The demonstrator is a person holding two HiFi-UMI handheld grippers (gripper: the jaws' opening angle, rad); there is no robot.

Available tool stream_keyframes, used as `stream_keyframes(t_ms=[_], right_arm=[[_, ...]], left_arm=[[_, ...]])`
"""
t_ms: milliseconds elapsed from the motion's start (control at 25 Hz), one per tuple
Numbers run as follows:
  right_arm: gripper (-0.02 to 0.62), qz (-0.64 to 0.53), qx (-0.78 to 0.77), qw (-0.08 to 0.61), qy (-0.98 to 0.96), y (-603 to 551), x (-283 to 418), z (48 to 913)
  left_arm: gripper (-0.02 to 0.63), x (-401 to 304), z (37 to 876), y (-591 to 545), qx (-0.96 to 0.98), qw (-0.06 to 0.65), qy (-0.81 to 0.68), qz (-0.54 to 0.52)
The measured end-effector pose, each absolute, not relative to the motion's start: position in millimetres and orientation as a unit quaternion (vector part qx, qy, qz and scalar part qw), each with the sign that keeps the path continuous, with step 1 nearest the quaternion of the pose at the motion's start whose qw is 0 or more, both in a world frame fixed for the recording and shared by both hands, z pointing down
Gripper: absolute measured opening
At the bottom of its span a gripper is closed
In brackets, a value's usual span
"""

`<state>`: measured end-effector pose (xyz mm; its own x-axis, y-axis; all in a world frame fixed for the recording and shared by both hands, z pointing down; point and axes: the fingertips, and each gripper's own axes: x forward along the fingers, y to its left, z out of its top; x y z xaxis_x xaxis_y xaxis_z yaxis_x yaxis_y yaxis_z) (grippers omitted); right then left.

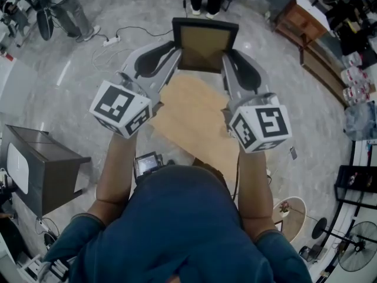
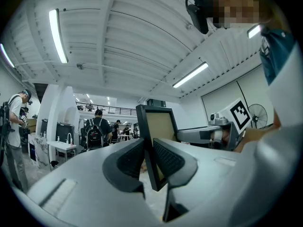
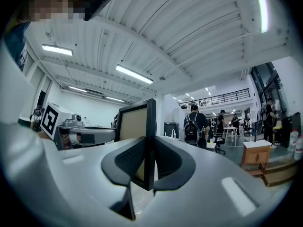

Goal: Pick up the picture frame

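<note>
picture frame point(image 1: 204, 45) | held up, probably clear of the wooden table point(image 1: 194, 119) | left gripper point(image 1: 175, 58) clamps its left edge | right gripper point(image 1: 225, 61) clamps right edge

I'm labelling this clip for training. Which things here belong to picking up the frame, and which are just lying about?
Job in hand: picture frame; left hand-held gripper and right hand-held gripper, each shut on one side edge.
Lying about: power strip; grey cabinet; floor fan.

One picture frame point(image 1: 204, 45), two grippers point(image 1: 177, 55) point(image 1: 227, 58), one wooden table point(image 1: 194, 119), one grey cabinet point(image 1: 44, 164), one fan point(image 1: 359, 253)
</note>
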<state>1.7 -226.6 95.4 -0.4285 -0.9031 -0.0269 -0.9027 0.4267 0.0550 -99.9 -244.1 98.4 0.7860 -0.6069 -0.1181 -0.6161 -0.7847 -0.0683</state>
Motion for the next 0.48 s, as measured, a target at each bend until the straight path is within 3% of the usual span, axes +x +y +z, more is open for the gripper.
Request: stream_keyframes(t_ms=[480], right_arm=[[0.064, -0.024, 0.544, 0.007, -0.839, -210.1, 0.8, 100.9]], left_arm=[[0.055, -101.0, 103.2, -228.5, -0.946, 0.051, 0.317, 0.046]])
